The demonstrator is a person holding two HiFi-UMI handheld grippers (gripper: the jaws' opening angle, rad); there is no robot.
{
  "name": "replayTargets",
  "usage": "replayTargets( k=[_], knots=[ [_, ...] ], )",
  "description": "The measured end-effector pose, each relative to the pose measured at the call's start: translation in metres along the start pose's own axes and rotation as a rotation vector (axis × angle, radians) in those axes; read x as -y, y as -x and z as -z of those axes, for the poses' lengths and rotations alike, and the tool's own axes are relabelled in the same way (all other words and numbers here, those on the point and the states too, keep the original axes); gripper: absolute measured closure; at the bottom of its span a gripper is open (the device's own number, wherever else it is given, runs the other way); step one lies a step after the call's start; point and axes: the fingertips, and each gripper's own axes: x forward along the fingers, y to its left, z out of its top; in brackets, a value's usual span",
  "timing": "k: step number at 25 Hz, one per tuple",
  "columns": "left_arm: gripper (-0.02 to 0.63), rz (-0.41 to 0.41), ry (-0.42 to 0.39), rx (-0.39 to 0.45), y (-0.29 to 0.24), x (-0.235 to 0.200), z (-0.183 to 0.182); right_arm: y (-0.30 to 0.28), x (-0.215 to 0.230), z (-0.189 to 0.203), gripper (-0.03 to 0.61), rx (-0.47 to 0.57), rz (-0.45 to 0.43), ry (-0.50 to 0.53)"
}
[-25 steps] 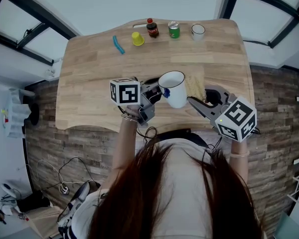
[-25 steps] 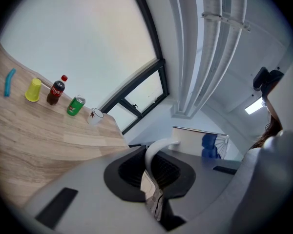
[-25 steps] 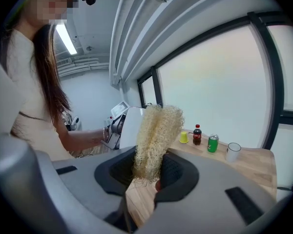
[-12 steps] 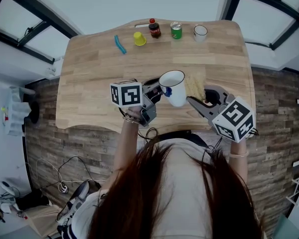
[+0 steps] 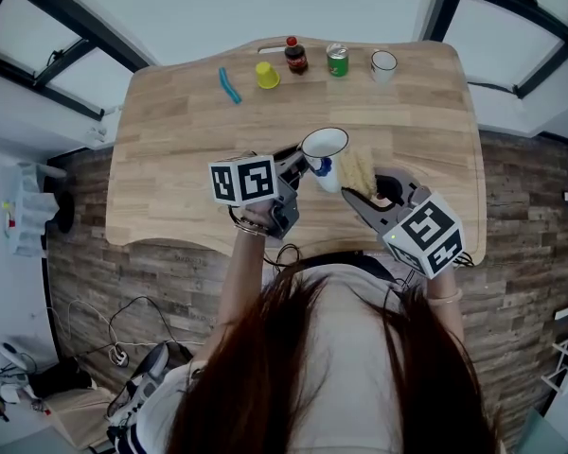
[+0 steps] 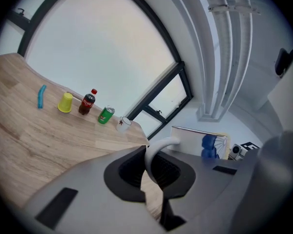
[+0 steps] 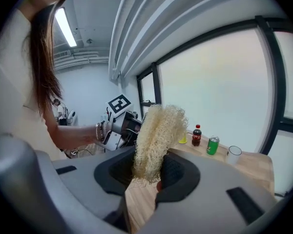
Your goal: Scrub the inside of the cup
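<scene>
**Scrubber moved in beside the cup**

Your right claw (image 5: 364, 195) has slid left and forward. The scrubber (image 5: 356, 170) pinched in it now sits just beside the cup (image 5: 324, 149), not inside yet. Your left claw (image 5: 292, 166) is clamped on the cup's handle and holds it up over the worktop (image 5: 170, 159). The cup's mouth faces up, looks empty, and lies left of the scrubber. Far back stand a yellow cup (image 5: 267, 75), a bottle (image 5: 294, 55), a can (image 5: 337, 60) and a small white cup (image 5: 383, 63).

Grey left gripper (image 6: 151, 177), white top (image 5: 350, 348), bracelet (image 5: 249, 223)
</scene>
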Motion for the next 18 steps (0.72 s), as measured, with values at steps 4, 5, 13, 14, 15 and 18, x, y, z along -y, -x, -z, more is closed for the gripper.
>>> replayTargets(
  k=[4, 5, 13, 14, 15, 18],
  knots=[
    [0.591, -0.053, 0.019, 0.017, 0.000, -0.007, -0.006, -0.007, 0.008, -0.003, 0.462, 0.000, 0.093, 0.065],
    [0.591, -0.066, 0.021, 0.020, 0.001, -0.008, -0.008, -0.009, 0.009, -0.003, 0.462, -0.002, 0.112, 0.081],
    [0.591, -0.129, 0.036, 0.036, 0.002, -0.015, -0.011, -0.016, 0.015, -0.003, 0.462, -0.017, 0.184, 0.122],
    [0.591, -0.139, 0.037, 0.039, 0.002, -0.015, -0.011, -0.016, 0.016, -0.003, 0.462, -0.020, 0.198, 0.126],
    [0.591, -0.150, 0.038, 0.042, 0.001, -0.016, -0.012, -0.017, 0.018, -0.002, 0.462, -0.024, 0.211, 0.130],
    [0.591, -0.182, 0.042, 0.042, 0.000, -0.020, -0.011, -0.020, 0.020, 0.000, 0.462, -0.043, 0.241, 0.143]
  ],
)
